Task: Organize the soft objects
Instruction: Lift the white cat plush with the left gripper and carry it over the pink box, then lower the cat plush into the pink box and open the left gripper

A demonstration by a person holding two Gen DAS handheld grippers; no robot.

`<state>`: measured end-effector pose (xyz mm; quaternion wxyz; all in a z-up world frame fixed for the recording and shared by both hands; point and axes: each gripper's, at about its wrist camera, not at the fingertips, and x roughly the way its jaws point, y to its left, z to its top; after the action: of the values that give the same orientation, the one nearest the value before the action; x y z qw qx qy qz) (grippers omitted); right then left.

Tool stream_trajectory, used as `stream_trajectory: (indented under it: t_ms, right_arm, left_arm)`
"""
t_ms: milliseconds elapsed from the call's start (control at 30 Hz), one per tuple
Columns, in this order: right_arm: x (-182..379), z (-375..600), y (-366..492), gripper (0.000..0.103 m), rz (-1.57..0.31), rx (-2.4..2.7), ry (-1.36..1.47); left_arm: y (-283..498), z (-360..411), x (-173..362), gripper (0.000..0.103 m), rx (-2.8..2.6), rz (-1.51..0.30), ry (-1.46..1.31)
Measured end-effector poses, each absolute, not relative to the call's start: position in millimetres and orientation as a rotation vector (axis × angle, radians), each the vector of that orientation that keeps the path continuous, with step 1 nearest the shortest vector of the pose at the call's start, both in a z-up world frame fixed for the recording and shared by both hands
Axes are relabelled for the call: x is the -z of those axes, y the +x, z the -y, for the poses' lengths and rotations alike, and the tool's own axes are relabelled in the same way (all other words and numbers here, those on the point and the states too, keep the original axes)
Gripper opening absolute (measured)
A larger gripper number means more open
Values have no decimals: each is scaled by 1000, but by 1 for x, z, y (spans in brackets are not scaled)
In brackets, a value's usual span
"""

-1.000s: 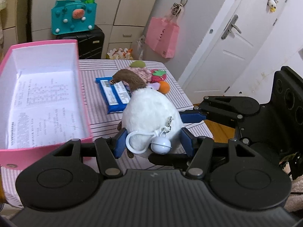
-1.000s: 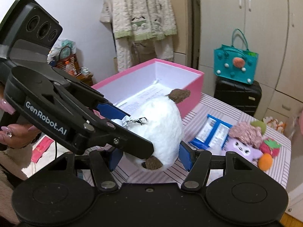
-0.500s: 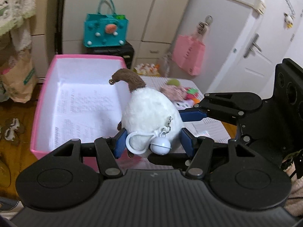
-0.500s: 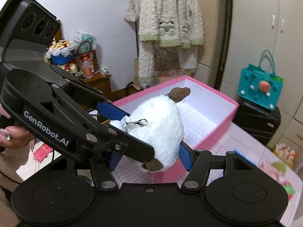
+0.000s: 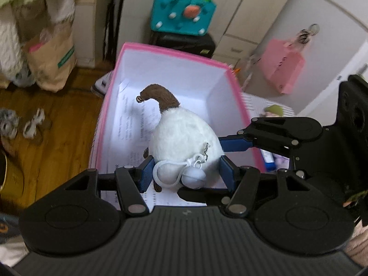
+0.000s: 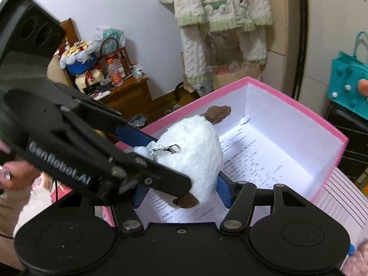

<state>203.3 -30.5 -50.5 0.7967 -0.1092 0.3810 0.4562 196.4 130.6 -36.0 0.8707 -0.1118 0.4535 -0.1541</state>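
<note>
"GenRobot.AI" in white letters, blurred but legible, along the black linkage of the left gripper [image 6: 142, 161] as seen from the right wrist. Rows of small black print on the white sheet [image 6: 260, 161] lining the floor of the pink box [image 6: 340, 138], too small to read. Green marking on the brown paper bag [image 5: 53, 57] on the floor, unreadable.

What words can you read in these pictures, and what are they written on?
"GenRobot.AI": white letters on the side of the left claw, seen blurred in the right wrist view.
Printed sheet in the bottom of the pink box: rows of print, too small to read.
Brown paper bag on the floor: a green label, too blurred to read.
</note>
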Motion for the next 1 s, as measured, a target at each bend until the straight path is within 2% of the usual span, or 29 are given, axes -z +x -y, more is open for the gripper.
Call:
stream_trajectory:
  t_ms: [300, 767, 833, 900, 1000]
  right_arm:
    - [69, 24, 216, 67, -803, -1069, -307]
    - [73, 9, 228, 68, -866, -1037, -423]
    - [74, 8, 226, 58, -860, -1041, -438]
    - [75, 3, 223, 58, -856, -1040, -461]
    - [73, -5, 216, 57, -845, -1025, -511]
  left_arm:
    - [213, -141, 60, 58, 315, -1014, -280]
    - [222, -129, 60, 55, 265, -1003, -135]
    - [219, -127, 59, 50, 246, -979, -114]
    - [217, -125, 58, 44, 247, -959, -84]
    - [218, -125, 60, 43, 256, -973, -110]
